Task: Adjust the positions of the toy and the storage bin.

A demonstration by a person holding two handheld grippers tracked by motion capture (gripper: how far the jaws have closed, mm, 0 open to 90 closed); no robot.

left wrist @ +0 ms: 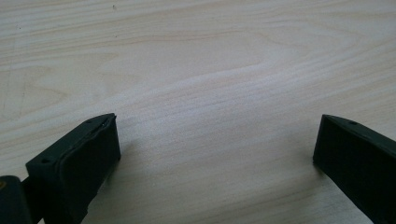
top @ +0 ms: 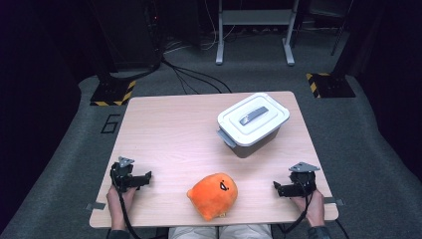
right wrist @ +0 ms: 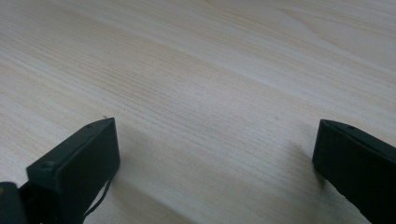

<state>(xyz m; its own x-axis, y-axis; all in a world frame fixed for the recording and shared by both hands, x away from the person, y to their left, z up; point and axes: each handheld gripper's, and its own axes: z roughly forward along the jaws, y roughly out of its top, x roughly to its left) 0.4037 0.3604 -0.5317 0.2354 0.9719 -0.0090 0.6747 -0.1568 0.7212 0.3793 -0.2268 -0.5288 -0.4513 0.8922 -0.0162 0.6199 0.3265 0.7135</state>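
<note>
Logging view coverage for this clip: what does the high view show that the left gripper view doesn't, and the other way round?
High view alone: the orange plush near the front edge, the white-lidded box toward the far right, both hands with the left claw and the right claw on either side of the plush, plus the grey floor around the table.

Left gripper view alone: a close look along the left claw, its two black jaws set wide apart with nothing between them, and fine wood grain.

Shared: the light wooden table and the left claw itself.
</note>
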